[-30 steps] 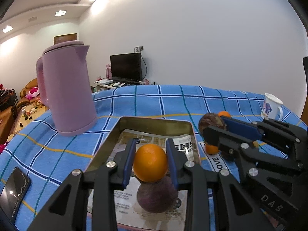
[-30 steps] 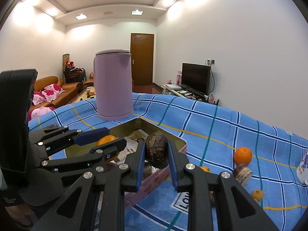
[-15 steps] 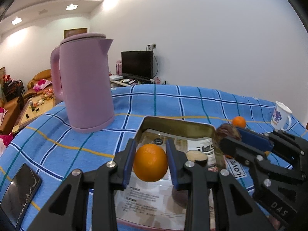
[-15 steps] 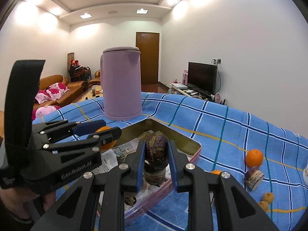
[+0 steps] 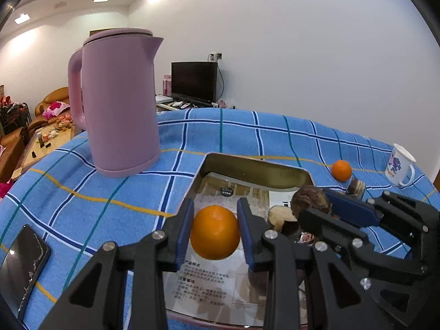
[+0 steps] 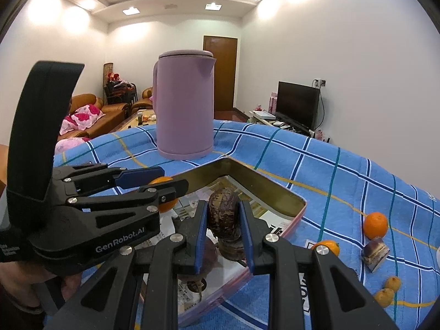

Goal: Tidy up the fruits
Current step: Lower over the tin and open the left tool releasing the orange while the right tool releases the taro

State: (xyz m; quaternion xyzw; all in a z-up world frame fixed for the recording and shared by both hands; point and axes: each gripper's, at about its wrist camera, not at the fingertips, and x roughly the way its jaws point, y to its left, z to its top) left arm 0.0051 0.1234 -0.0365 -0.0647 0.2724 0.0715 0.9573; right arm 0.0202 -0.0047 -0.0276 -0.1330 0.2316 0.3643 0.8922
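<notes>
Carrying both fruits further over the tin (image 5: 255, 170) now: left tongs (image 5: 215, 232) clamped on orange (image 5: 215, 236), right tongs (image 6: 223, 229) on brown fruit (image 6: 223, 211), drop imo next.

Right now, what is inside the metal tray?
The tray holds printed paper and some dark purple-brown fruit, one cut open. The grippers cover the rest of its floor.
</notes>
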